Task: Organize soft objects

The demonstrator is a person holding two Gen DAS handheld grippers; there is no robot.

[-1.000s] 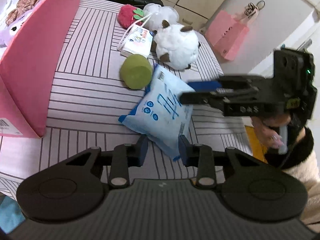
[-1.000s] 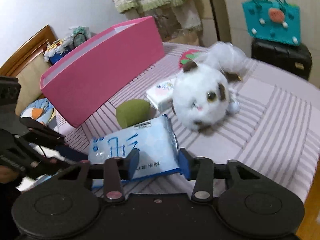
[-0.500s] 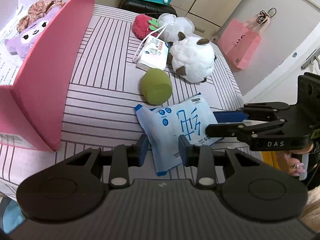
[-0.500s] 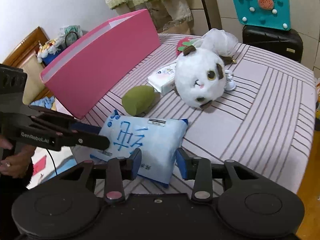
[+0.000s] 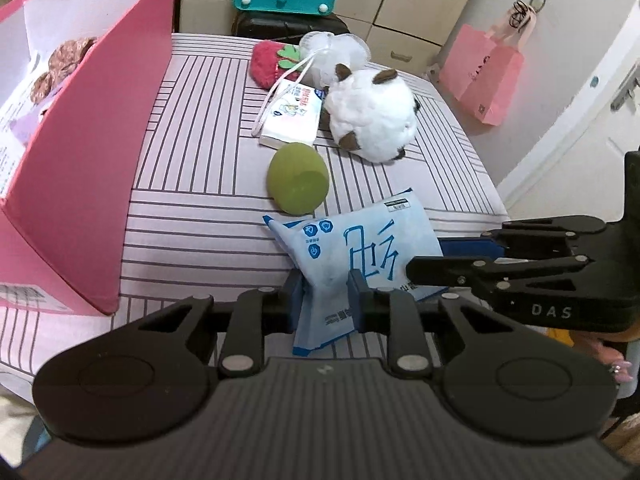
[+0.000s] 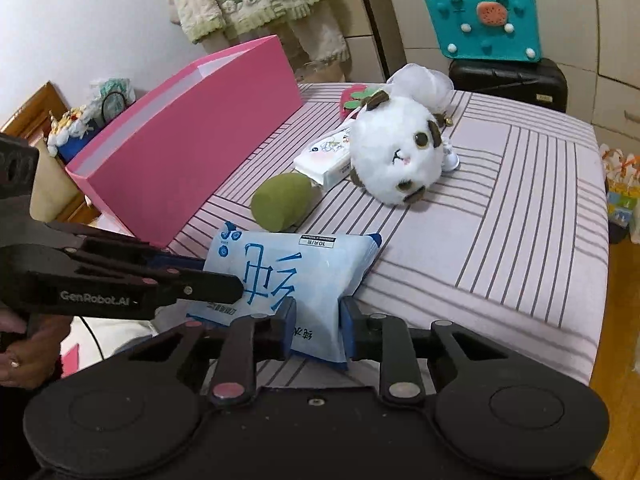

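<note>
**Two grippers, one blue pack, box on your left**

Both of your grippers have just been closing, and each one now pinches the blue pack [image 5: 352, 252] between its pads. Your left gripper [image 5: 325, 294] bites its near corner, your right gripper [image 6: 318, 320] bites the other near edge, so the pack hangs between them at the front edge of the striped bed [image 5: 200, 216]. Its long side runs from one gripper to the other, across your body. The pink box [image 5: 92, 168] stands open to the left of the pack, closer to your left hand. I judge the next move is a lift and a carry to that side; keep both hands level, or the soft pack will sag and twist. The green ball [image 5: 298, 184] lies just beyond the pack.
</note>
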